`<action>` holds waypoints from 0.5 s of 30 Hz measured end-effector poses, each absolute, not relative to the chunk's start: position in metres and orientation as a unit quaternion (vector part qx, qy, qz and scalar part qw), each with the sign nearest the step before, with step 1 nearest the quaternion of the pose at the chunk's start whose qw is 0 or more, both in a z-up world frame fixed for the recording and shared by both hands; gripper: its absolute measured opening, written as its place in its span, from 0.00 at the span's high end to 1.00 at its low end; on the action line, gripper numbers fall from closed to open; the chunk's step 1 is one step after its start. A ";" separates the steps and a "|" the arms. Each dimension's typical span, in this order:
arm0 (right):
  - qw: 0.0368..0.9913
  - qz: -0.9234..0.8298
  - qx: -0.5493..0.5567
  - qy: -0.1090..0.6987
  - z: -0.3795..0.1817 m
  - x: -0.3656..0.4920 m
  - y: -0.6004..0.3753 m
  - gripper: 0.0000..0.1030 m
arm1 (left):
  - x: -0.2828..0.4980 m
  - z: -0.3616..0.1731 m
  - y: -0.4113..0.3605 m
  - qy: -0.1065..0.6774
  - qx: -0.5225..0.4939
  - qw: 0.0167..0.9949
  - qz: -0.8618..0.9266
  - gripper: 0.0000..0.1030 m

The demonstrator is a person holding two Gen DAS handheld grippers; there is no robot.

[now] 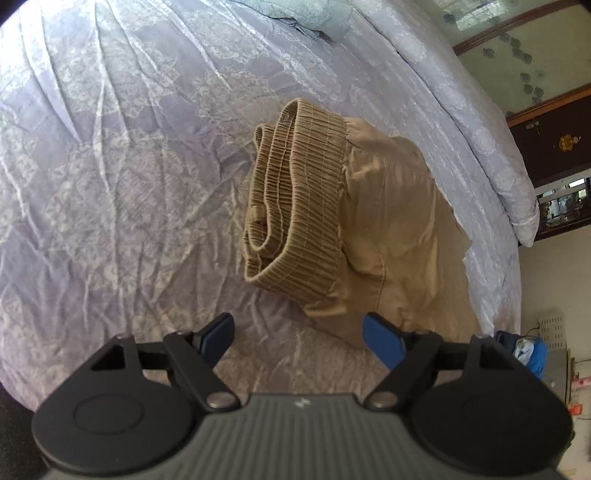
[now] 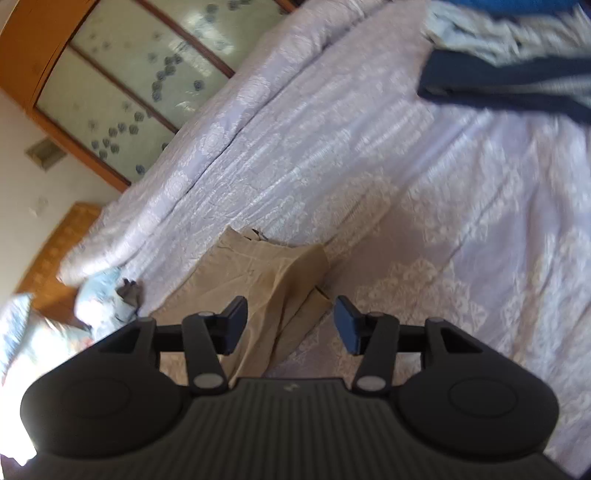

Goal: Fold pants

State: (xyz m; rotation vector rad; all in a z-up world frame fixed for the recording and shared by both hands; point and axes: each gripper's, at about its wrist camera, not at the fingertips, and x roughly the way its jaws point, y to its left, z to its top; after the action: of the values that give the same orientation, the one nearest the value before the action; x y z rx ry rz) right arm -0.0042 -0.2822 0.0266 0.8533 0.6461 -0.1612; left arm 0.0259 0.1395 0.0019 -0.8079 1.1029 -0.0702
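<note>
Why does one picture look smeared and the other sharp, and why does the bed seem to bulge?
Left wrist view: sharp; the ribbed waistband of the tan pants reads clearly, and sheen glints on the lilac bedspread. The fisheye lens bends the bed into a dome. Right wrist view: motion blur smears the bedspread and the dark blue clothes; glare whitens the lower left corner.

We see the pants (image 1: 369,206) lying on the bedspread (image 1: 110,166), waistband (image 1: 295,206) bunched at their left end, a pillow (image 1: 295,18) beyond, and 1 rolled quilt (image 1: 480,140) right of them.
</note>
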 end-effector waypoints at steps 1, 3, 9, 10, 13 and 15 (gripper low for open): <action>0.847 -0.078 0.425 0.310 0.022 -0.002 -0.286 0.44 | 0.030 -0.001 0.139 0.509 -0.378 0.773 -0.029 0.23; 0.826 -0.076 0.459 0.317 0.013 0.007 -0.291 0.44 | 0.036 -0.004 0.138 0.502 -0.389 0.772 -0.029 0.20; 0.812 -0.064 0.479 0.328 -0.005 0.044 -0.282 0.42 | 0.062 -0.009 0.135 0.493 -0.382 0.782 0.001 0.45; 0.816 -0.066 0.475 0.324 -0.005 0.049 -0.281 0.42 | 0.066 -0.008 0.134 0.496 -0.370 0.786 0.009 0.52; 0.821 -0.069 0.463 0.327 -0.006 0.061 -0.282 0.62 | 0.070 -0.005 0.131 0.500 -0.338 0.797 0.017 0.63; 0.811 -0.062 0.468 0.347 -0.007 0.066 -0.283 0.82 | 0.072 -0.004 0.133 0.505 -0.330 0.798 0.013 0.66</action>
State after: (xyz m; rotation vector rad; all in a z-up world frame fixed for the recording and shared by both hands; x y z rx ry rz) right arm 0.0662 -0.2829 -0.0069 0.9998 0.7409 -0.1322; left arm 0.0717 0.1326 -0.0037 -0.7076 1.0845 0.0269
